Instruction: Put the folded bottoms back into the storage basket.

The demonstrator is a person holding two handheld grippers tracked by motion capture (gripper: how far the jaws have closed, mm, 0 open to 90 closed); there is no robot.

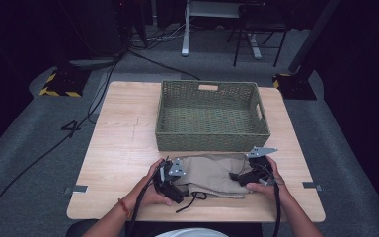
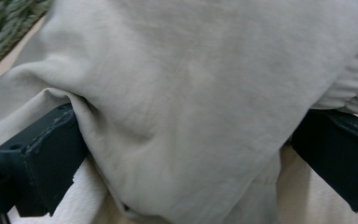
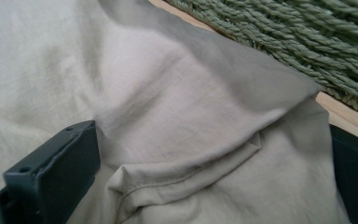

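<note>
Beige garment (image 1: 212,174) folded at lower centre, just below green basket (image 1: 211,116). Cloth bunched between jaws of left gripper (image 1: 170,178) and right gripper (image 1: 250,175), gripped at opposite ends, likely for level lifting into basket.

One sign can be read: a dark figure "4" (image 1: 71,128) marked on the grey carpet floor (image 1: 24,163), to the left of the light wooden table (image 1: 123,143), near its left edge. Farther from the table, behind its two far corners, black bases carry yellow and black hazard stripes (image 1: 59,91), a warning marking without letters. The green woven basket and the beige cloth carry no readable label
</note>
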